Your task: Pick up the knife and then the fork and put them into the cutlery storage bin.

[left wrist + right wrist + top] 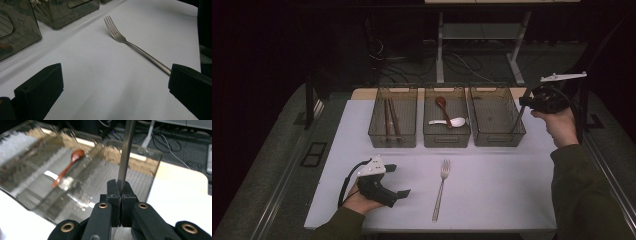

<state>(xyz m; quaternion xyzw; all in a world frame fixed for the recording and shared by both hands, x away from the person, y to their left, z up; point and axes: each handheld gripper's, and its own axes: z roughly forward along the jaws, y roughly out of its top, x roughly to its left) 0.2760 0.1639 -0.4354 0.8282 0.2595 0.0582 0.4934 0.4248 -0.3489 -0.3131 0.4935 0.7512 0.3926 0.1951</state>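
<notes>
The right gripper [120, 191] has its jaws clamped tight on the handle of a slim metal utensil [126, 152], which in the high view hangs steeply over the near right part of the right bin [497, 131]; its working end is not visible, so its type cannot be told. The step in hand appears to be sorting cutlery into bins: chopsticks [391, 119] lie in the left bin [393, 135] and two spoons in the middle bin [447, 136]. To do this well, the utensil's low end should be brought inside the right bin's walls, lowered near the floor and laid flatter before release, so it neither strikes the rim nor bounces out. The left gripper [396, 180] rests on the table [502, 190], jaws wide apart and empty, beside the fork [441, 190], which awaits sorting.
</notes>
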